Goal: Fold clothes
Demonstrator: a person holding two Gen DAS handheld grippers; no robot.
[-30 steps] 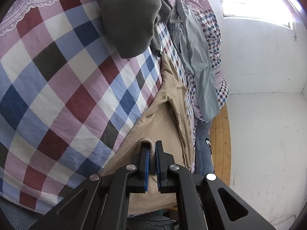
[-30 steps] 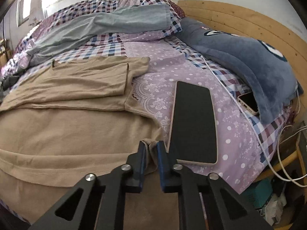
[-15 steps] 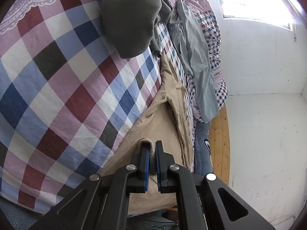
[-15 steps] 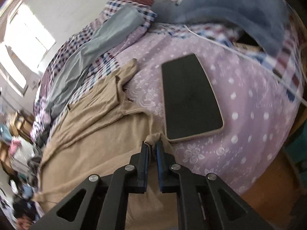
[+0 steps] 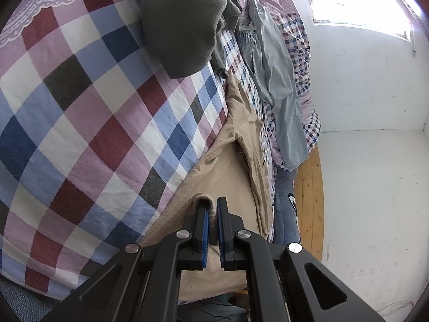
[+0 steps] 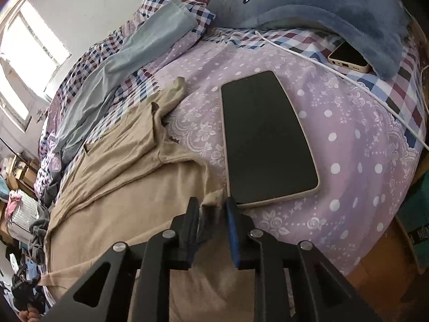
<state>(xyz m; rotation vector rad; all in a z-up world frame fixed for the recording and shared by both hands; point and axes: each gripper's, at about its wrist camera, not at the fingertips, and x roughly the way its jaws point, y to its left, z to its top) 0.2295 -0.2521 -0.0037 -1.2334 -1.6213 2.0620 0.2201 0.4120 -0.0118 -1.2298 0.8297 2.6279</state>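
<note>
A tan shirt (image 6: 128,204) lies spread on the bed, its sleeve folded in toward the collar. My left gripper (image 5: 211,208) is shut on a bunched edge of the tan shirt (image 5: 230,177) at the mattress side. My right gripper (image 6: 211,205) stands open at the shirt's other bottom corner. That corner still sits loosely between the parted fingers, right beside a dark tablet (image 6: 265,139).
A checked bedspread (image 5: 88,123) covers the bed. A dark green garment (image 5: 182,24) and grey-blue trousers (image 5: 278,86) lie further along it. A blue plush pillow (image 6: 321,5), a phone (image 6: 348,60) and a white cable (image 6: 346,77) lie near the wooden headboard.
The right gripper's fingers have parted and loosened their hold on the shirt corner, and its view has tilted. The left gripper has hardly moved and keeps its grip.
</note>
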